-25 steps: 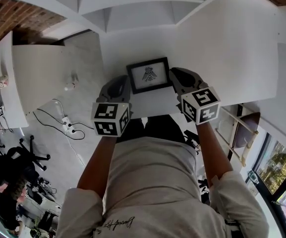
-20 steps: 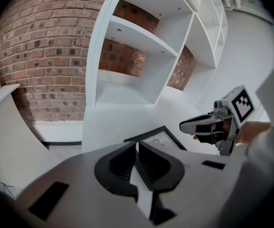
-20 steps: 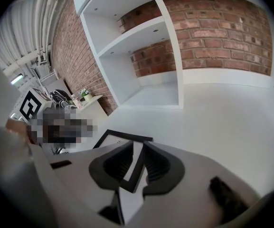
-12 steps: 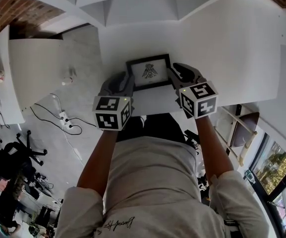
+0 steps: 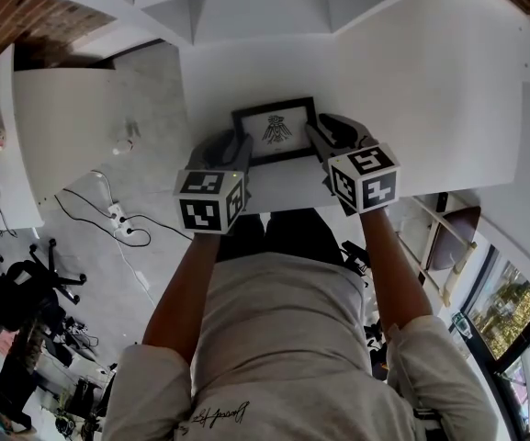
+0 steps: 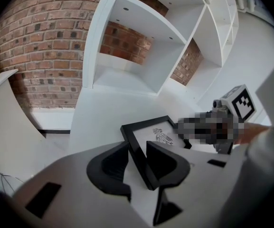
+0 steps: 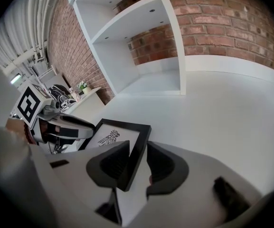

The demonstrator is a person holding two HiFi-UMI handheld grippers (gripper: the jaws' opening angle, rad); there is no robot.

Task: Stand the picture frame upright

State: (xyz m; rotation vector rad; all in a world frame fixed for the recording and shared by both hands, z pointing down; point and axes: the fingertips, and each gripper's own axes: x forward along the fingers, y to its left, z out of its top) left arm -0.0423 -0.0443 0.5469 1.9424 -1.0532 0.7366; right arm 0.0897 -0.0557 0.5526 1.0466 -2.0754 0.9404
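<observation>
Picture frame (image 5: 275,132), both side edges partly behind jaws

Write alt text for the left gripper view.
The left gripper, whose jaws have just been opening, straddles one edge of a black picture frame on a white surface. White shelves and a brick wall stand behind.
</observation>
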